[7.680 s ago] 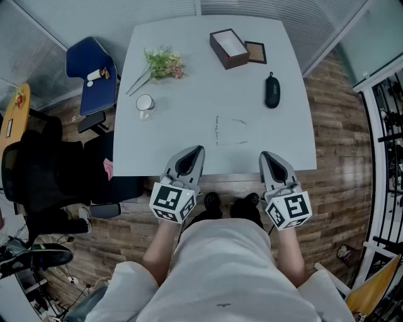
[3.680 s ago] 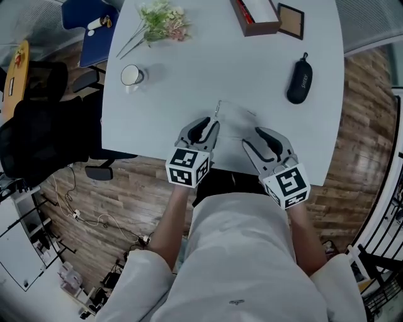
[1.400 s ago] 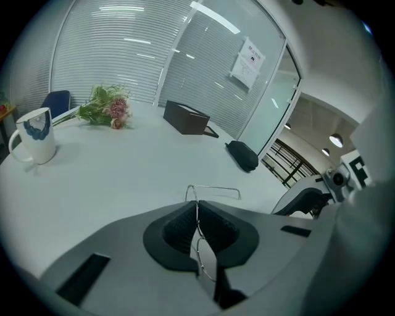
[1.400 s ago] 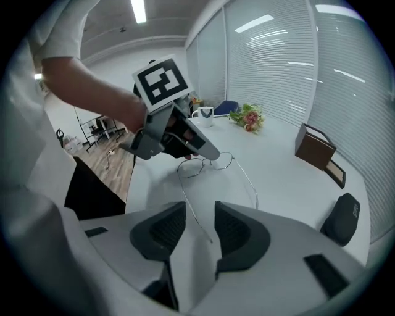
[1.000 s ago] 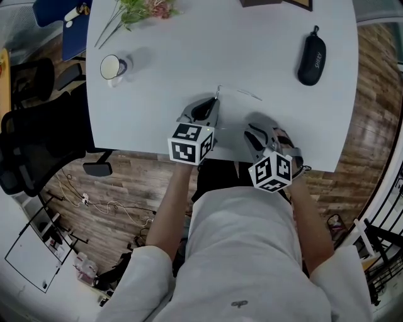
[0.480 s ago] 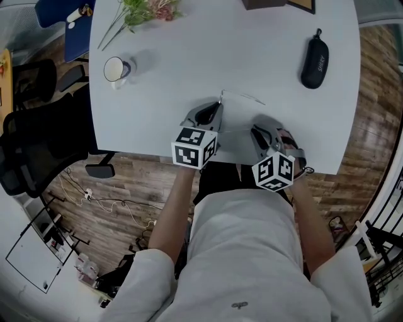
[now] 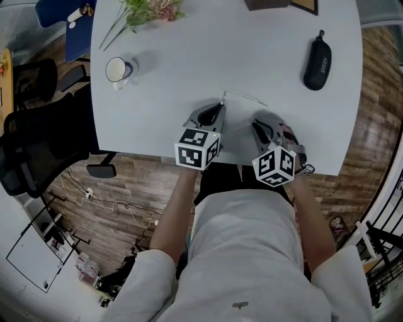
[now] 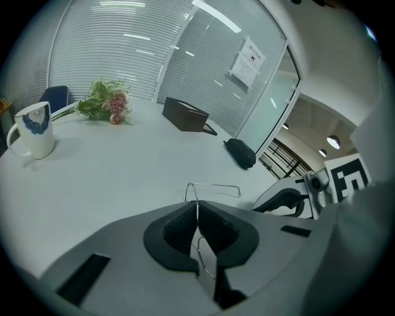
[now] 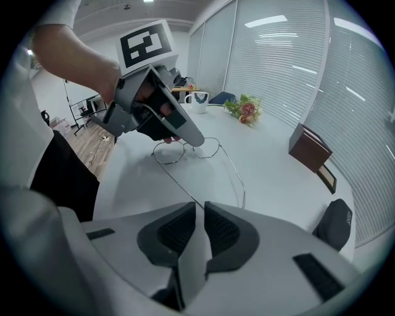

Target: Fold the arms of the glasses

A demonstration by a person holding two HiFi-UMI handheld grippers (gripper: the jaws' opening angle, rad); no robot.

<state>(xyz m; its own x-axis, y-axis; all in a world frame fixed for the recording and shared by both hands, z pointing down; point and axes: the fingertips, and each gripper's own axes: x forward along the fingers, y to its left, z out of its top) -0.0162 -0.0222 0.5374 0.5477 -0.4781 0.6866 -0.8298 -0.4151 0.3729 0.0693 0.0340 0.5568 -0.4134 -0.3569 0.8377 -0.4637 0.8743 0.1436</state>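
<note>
Two tools work at the near edge of the counter [image 7: 189,56], and you are on the first fold. Your left tool [image 8: 197,207] is clamped tight on the wire front of the glasses [image 9: 210,150], steadying them low over the counter; whether they touch it I cannot tell. Your right tool [image 9: 199,207] has just been closing. Its jaws stand nearly together, and the near arm [image 9: 179,184] runs in between them, though the pads do not seem to press it yet. The far arm [image 8: 214,184] stands open, reaching away across the counter.

Next, by my judgement, finish the pinch on that thin wire and swing it in behind the lenses about its hinge. Go gently while your left keeps firm, then take the far arm.

Farther off sit a mug [image 7: 115,69], a black case [image 7: 317,61] with pale print too small to read, a brown box [image 8: 184,115] and flowers [image 7: 148,9]. A sheet [image 8: 247,58] on the glass wall is also unreadable.
</note>
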